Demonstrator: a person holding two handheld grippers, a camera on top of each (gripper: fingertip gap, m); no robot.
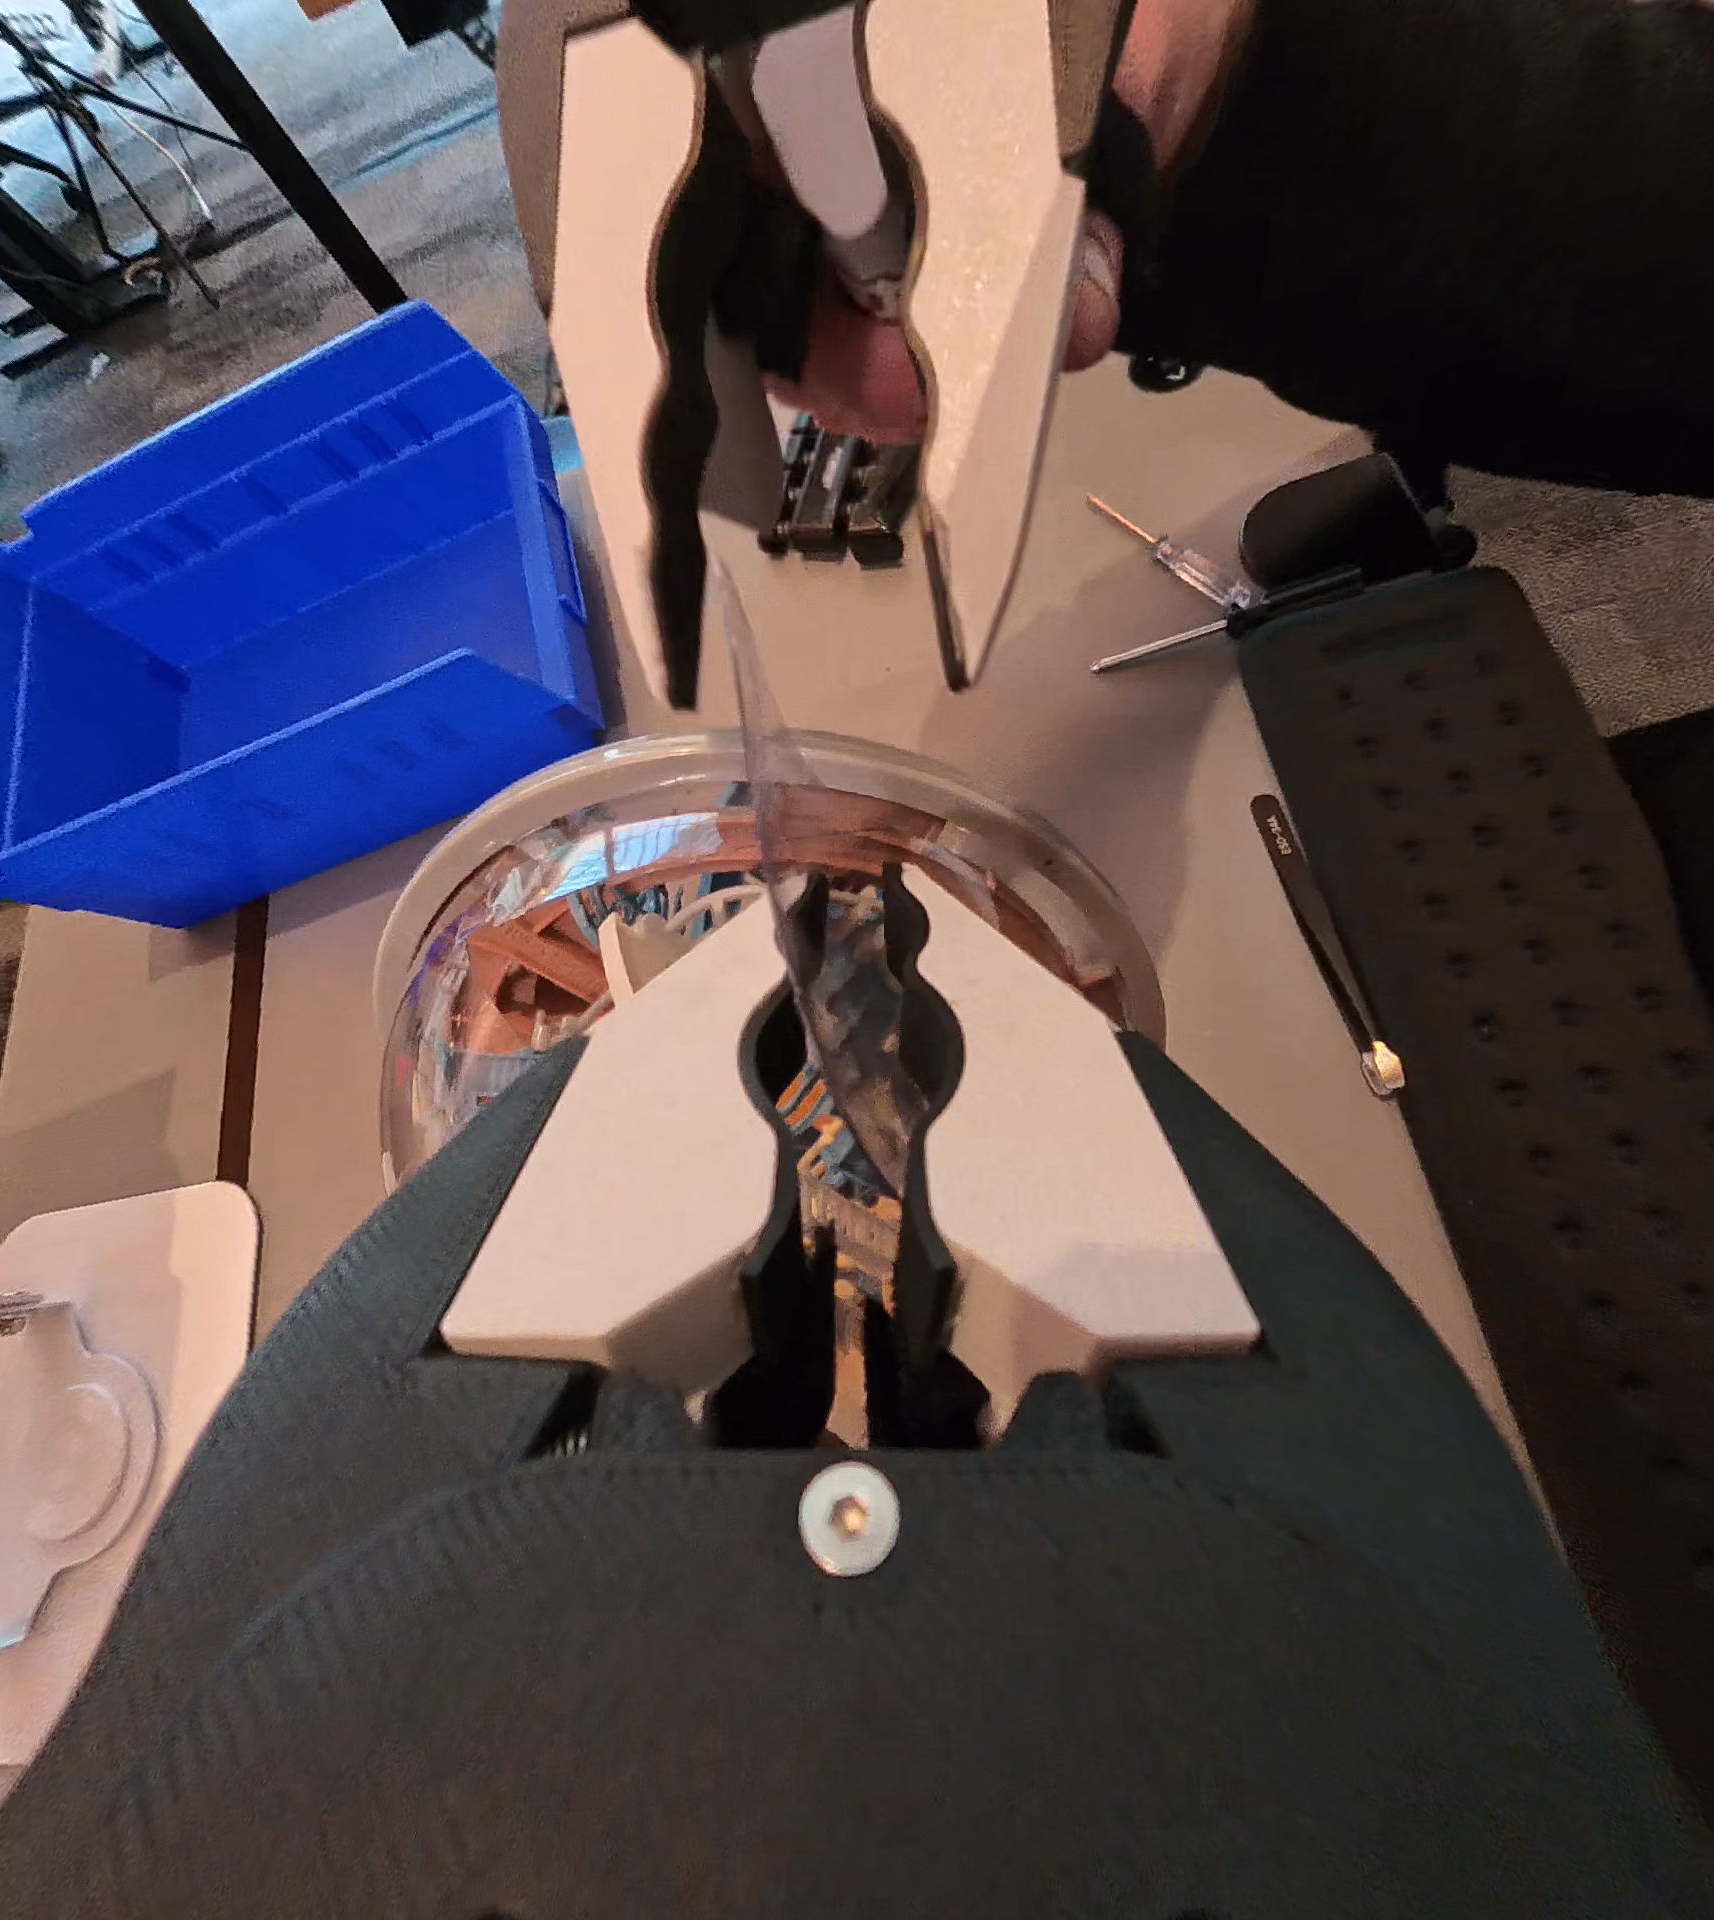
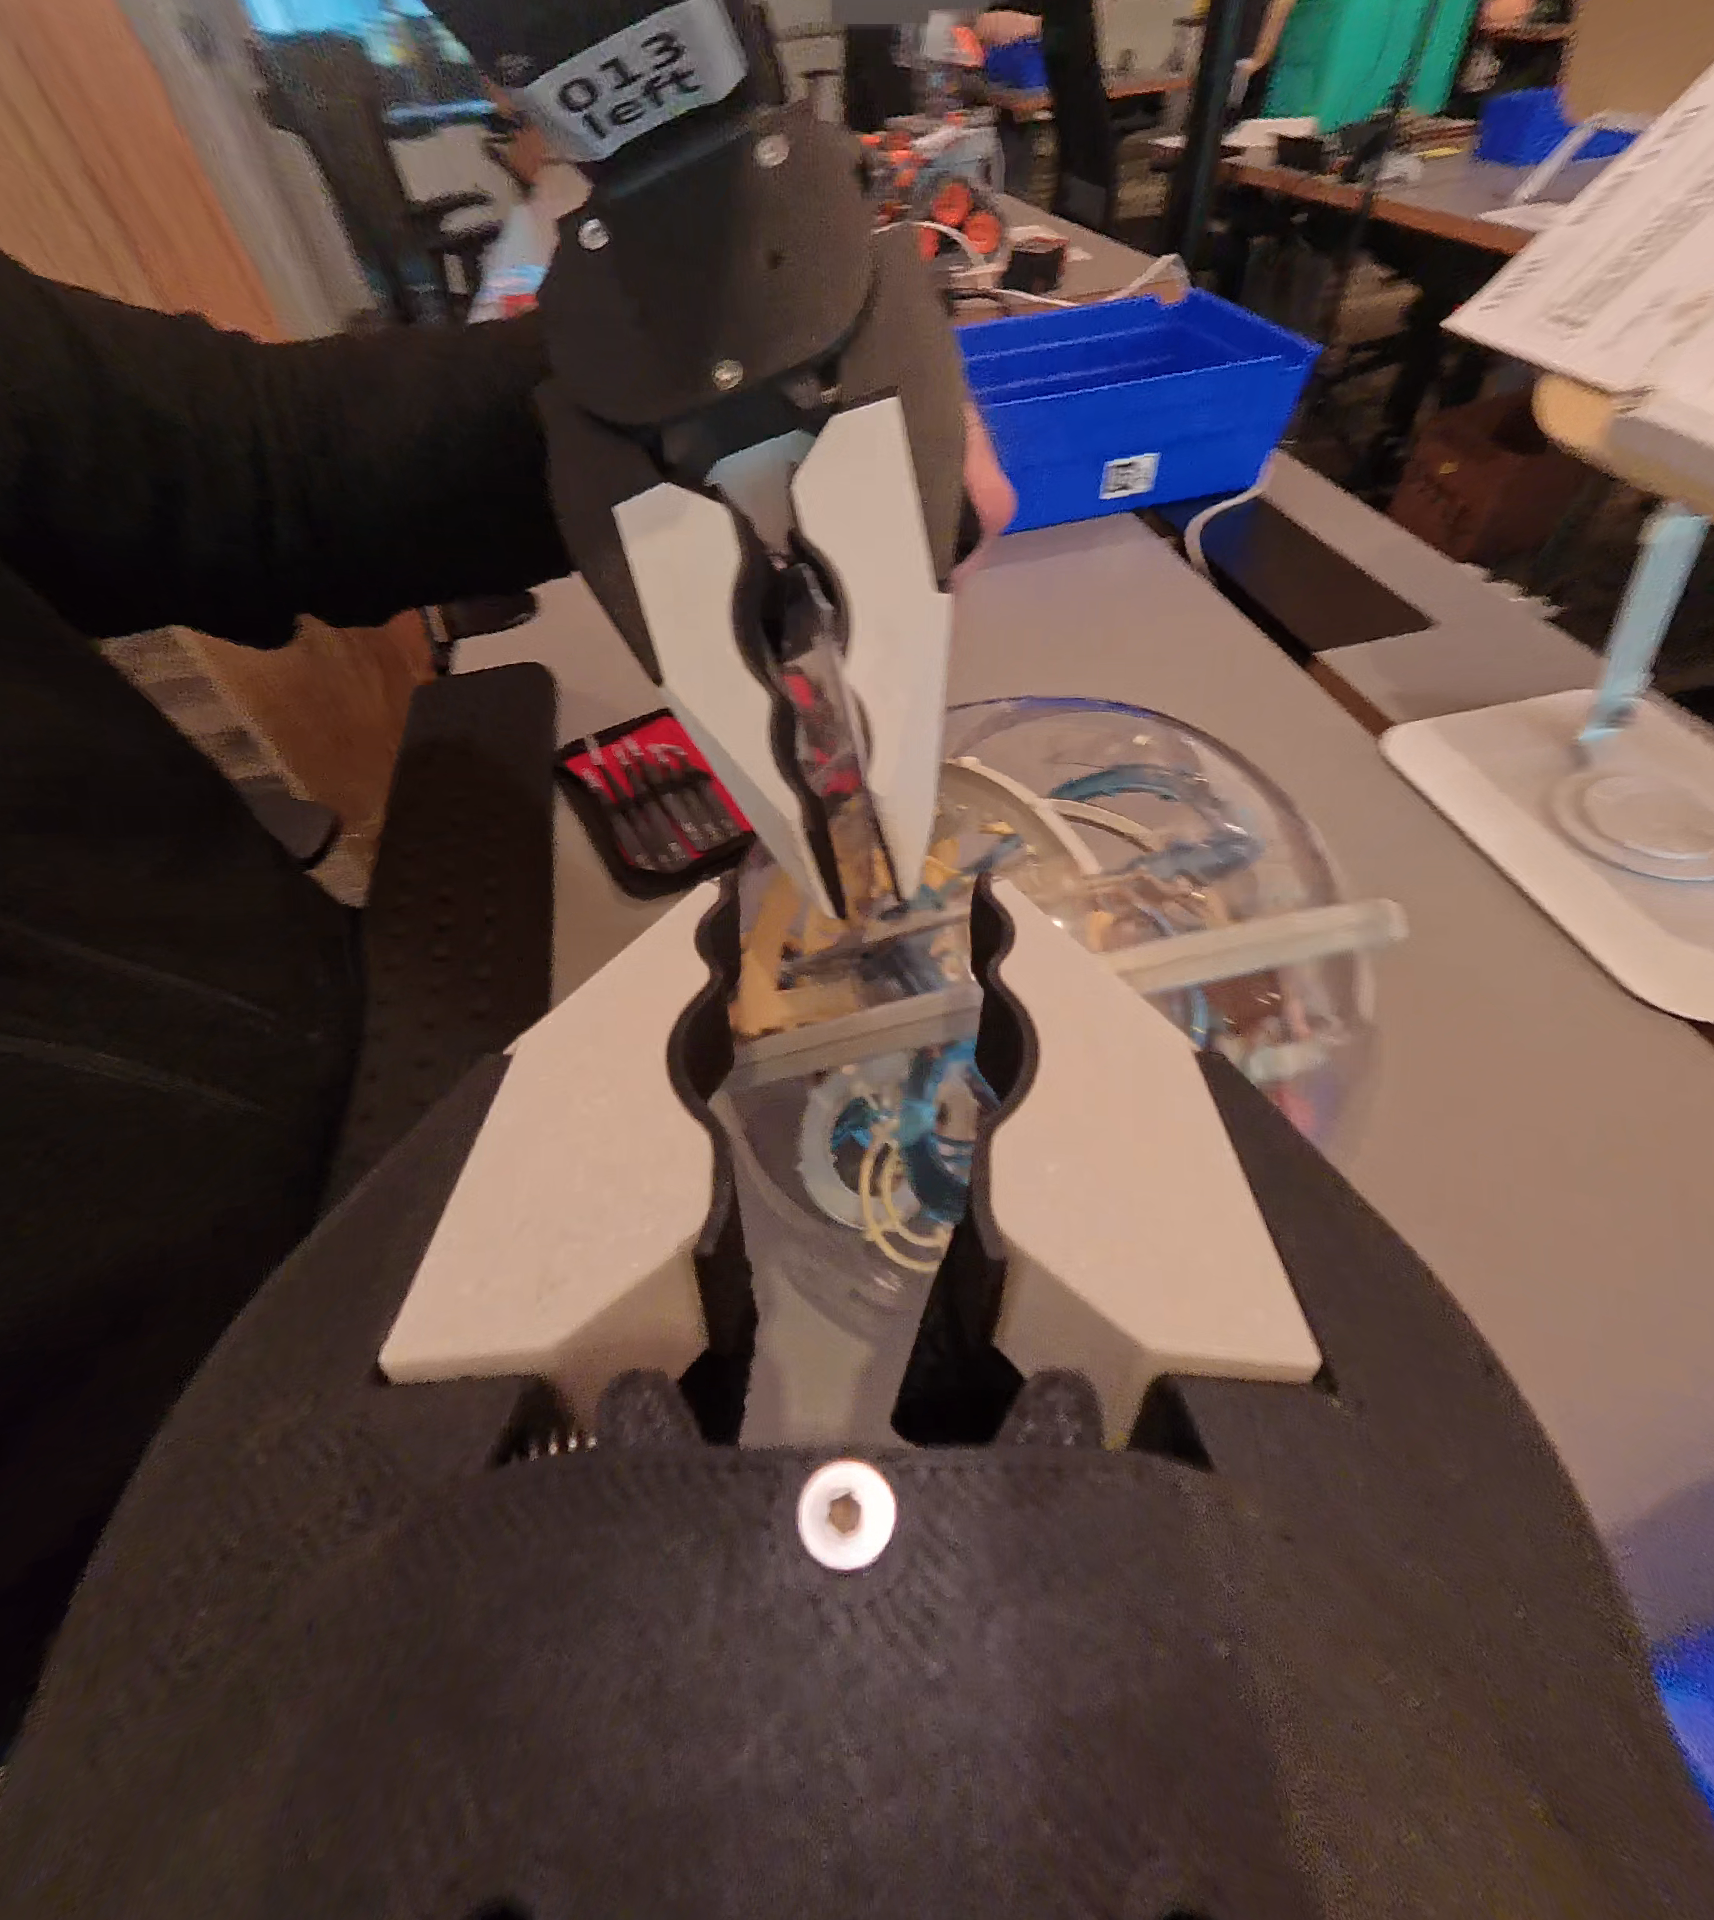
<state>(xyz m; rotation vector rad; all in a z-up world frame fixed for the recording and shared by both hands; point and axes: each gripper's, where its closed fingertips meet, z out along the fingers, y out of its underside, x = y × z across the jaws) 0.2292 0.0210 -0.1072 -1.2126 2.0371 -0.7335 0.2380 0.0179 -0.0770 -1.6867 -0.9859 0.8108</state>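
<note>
My left tool (image 1: 848, 883) is nearly closed, its jaws pinching a thin clear plastic strip (image 1: 765, 748) that rises from between the fingertips. The tool's tip sits over the rim of a clear plastic sphere (image 1: 479, 935) on the grey worktop (image 1: 1144, 727); coloured tracks, orange and blue, show inside. In the right wrist view the left tool (image 2: 858, 894) points down into the sphere (image 2: 1196, 831), which lies opened at a flat flange.

My right tool (image 2: 853, 914) is wide, jaws apart, holding nothing, just above the near side of the sphere. From the left wrist view the right tool (image 1: 817, 691) hangs beyond the sphere's rim.

A blue bin (image 1: 240, 665) stands left of the sphere. A black perforated mat (image 1: 1518, 935) with tweezers (image 1: 1320, 935) lies to its right, screwdrivers (image 1: 1175, 582) beyond. A white card with a clear stand (image 1: 84, 1382) lies near left.
</note>
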